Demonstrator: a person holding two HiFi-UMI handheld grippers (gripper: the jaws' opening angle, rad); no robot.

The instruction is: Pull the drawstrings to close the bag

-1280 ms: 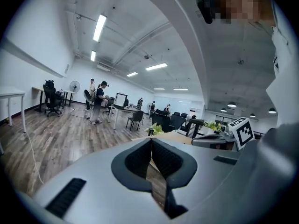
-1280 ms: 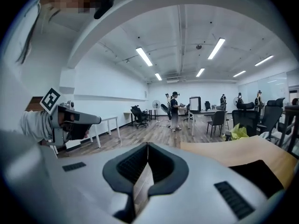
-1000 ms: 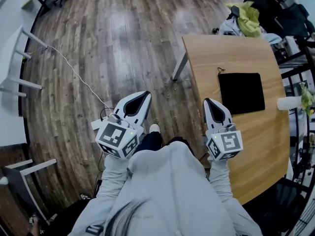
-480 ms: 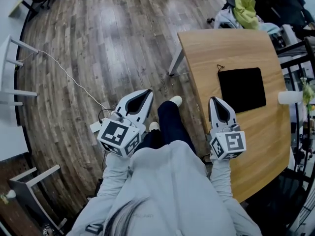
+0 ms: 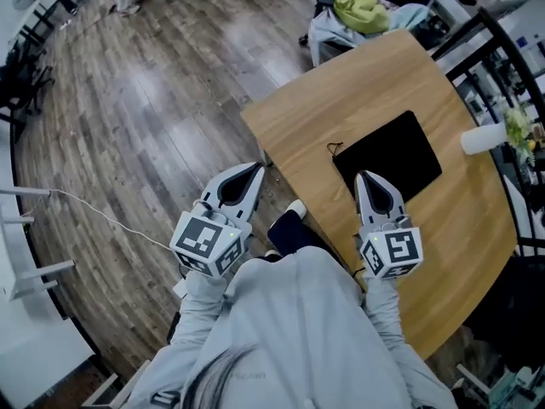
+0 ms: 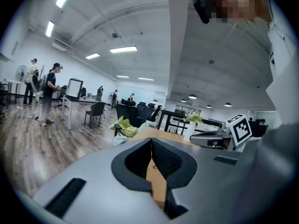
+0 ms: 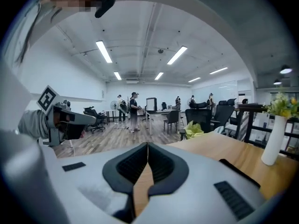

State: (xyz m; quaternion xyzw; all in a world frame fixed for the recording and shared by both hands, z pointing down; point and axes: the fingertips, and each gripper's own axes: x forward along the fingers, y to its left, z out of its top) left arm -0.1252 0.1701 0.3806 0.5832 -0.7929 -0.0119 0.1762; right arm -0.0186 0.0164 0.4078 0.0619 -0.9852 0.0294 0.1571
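A flat black bag [image 5: 390, 154] lies on the wooden table [image 5: 341, 92], with a thin loop of drawstring [image 5: 335, 149] at its left corner. My left gripper [image 5: 256, 169] hangs shut and holding nothing just off the table's near-left edge, over the floor. My right gripper [image 5: 362, 177] is shut too, nothing in it, its tip over the bag's near edge. In the left gripper view the left gripper [image 6: 150, 143] has its pads together, with the tabletop beyond. The right gripper [image 7: 147, 146] shows the same in its own view, and a dark edge of the bag [image 7: 236, 168] lies to its right.
A white vase with flowers [image 5: 481, 136] stands on the table right of the bag. A yellow-green cloth [image 5: 353, 2] lies over a chair beyond the table. A black rack [image 5: 502, 49] stands at the right. A white cable [image 5: 102, 220] runs across the wood floor. People stand far off [image 6: 49, 94].
The person has turned and stepped toward the table, so the table and bag have swung in front of both grippers. The right gripper has come up to the bag's near edge. Both stay shut.
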